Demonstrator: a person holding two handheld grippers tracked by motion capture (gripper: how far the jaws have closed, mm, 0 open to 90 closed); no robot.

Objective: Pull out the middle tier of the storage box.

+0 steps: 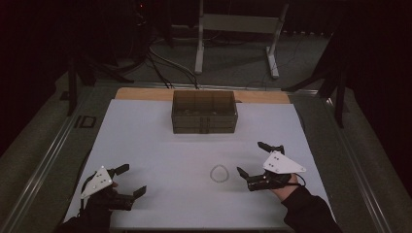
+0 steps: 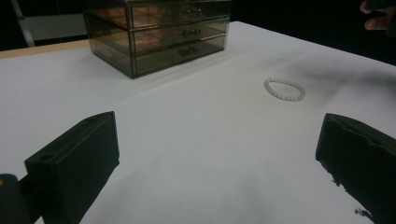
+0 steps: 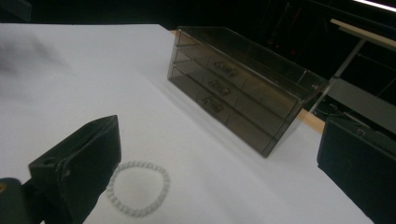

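A dim table covered with a white sheet (image 1: pixel 160 126), seen from above the person's side. A small bead bracelet (image 1: pixel 219 173) lies flat on the sheet near the front, a little right of centre. At the far edge stands a smoky see-through drawer box (image 1: pixel 204 111) with three drawers, all closed.

The right gripper (image 1: pixel 251 160) rests low just to the right of the bracelet, jaws spread wide and empty. In its own view the bracelet (image 3: pixel 138 188) lies close ahead, partly behind the left-hand jaw, with the drawer box (image 3: pixel 238 86) further off. The left gripper (image 1: pixel 130 180) sits at the front left corner, well apart from the bracelet, jaws also wide apart and holding nothing; in its view the bracelet (image 2: pixel 285 88) lies farther off to the right.

The step in hand looks like picking up the bracelet with the right gripper. To do it well, the jaws should be lowered until one tip sits inside the ring and one outside, then closed gently on a single stretch of beads. The beads may roll or slide on the smooth sheet, so a slow, square approach seems wise.
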